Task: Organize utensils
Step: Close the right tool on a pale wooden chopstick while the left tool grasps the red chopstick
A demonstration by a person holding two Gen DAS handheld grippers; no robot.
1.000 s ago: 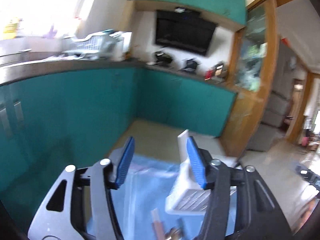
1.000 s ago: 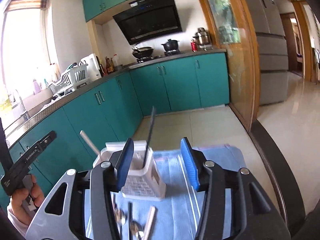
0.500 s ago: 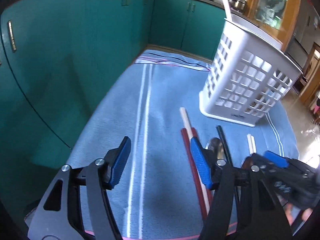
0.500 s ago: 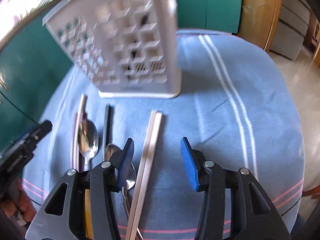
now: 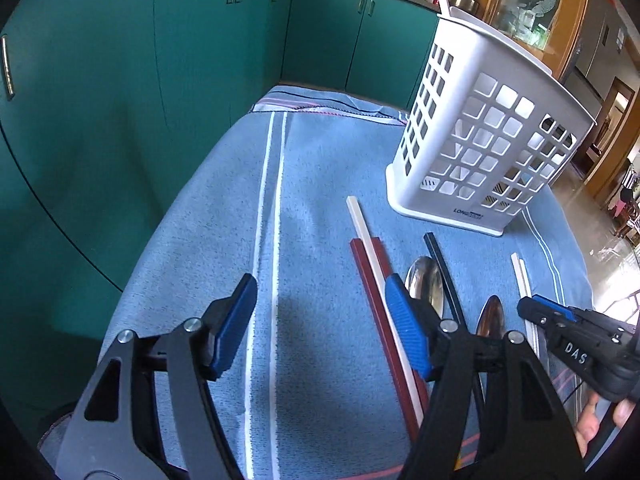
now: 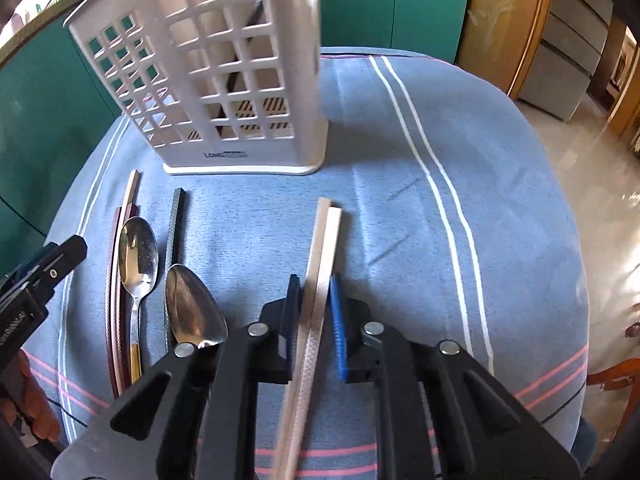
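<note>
A white slotted utensil holder [image 6: 224, 72] stands on the blue striped cloth [image 6: 400, 208]; it also shows in the left wrist view [image 5: 488, 136]. My right gripper [image 6: 314, 300] is shut on a pair of pale chopsticks [image 6: 322, 256] lying on the cloth. To its left lie two spoons [image 6: 138, 256], a black chopstick [image 6: 176, 220] and red and white chopsticks [image 6: 120, 240]. My left gripper [image 5: 320, 316] is open and empty above the cloth, with the red and white chopsticks [image 5: 372, 276] just right of its right finger.
Teal kitchen cabinets [image 5: 160, 80] stand behind and left of the table. The cloth's edge drops off at left and front. A wooden door frame [image 6: 504, 32] and tiled floor lie to the right. The right gripper's tip [image 5: 560, 320] shows at the left wrist view's right edge.
My right gripper has lowered onto the pale chopsticks and closed on them. My left gripper has dropped from facing the room to hovering low over the cloth.
</note>
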